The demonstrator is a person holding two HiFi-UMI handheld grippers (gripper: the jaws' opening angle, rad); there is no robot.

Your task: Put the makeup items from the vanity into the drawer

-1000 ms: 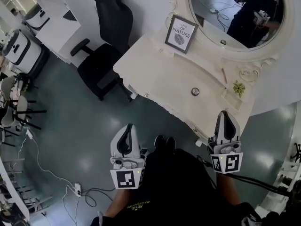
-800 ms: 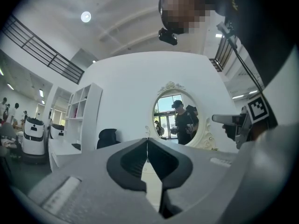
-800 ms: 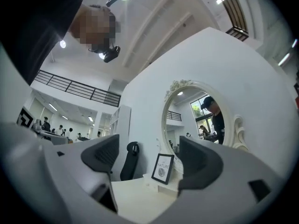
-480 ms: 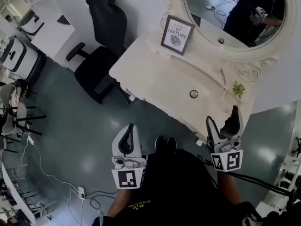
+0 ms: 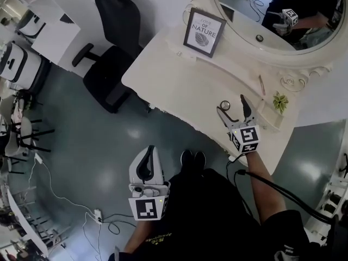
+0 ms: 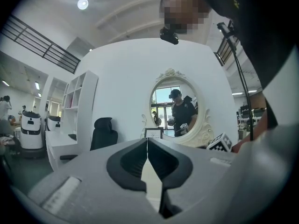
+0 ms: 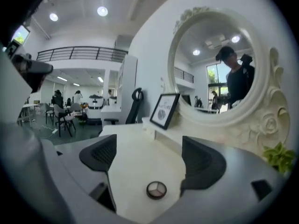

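Right gripper (image 5: 232, 103): spread around compact (image 7: 156, 189), ungripped
Left gripper (image 5: 147, 150): pressed together, empty
Progress: barely begun; compact, pencil (image 5: 261, 85) lay on vanity (image 5: 179, 86)

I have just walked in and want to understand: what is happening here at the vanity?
A person holds a two-jaw tool in each hand. The right tool is over the vanity with its jaws wide apart, and a small round compact lies on it between them, not gripped. The left tool is shut and empty, held low, away from the vanity.
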